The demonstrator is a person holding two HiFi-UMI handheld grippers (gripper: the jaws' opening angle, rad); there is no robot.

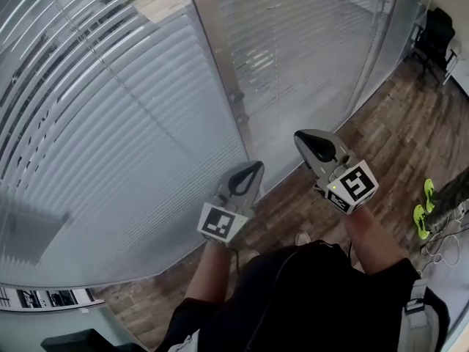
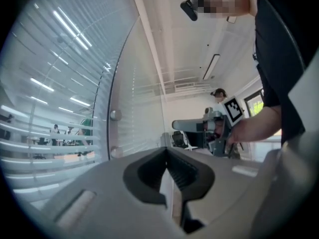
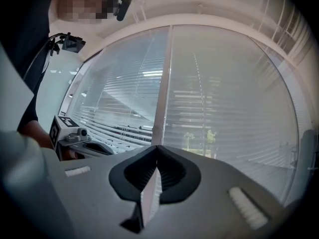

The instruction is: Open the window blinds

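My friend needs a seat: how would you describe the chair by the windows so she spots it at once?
Follow the wall of lowered blinds to its far right end, across the wood floor. In that corner stands the black chair, the only dark shape there against the pale walls.

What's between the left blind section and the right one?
A vertical window post separates the left blinds from the right blinds; clearest in the right gripper view, also visible in the head view.

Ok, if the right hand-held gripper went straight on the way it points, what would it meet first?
Probably the upright window post, dead ahead of the right hand-held gripper, with blinds on either side; depth is hard to judge.
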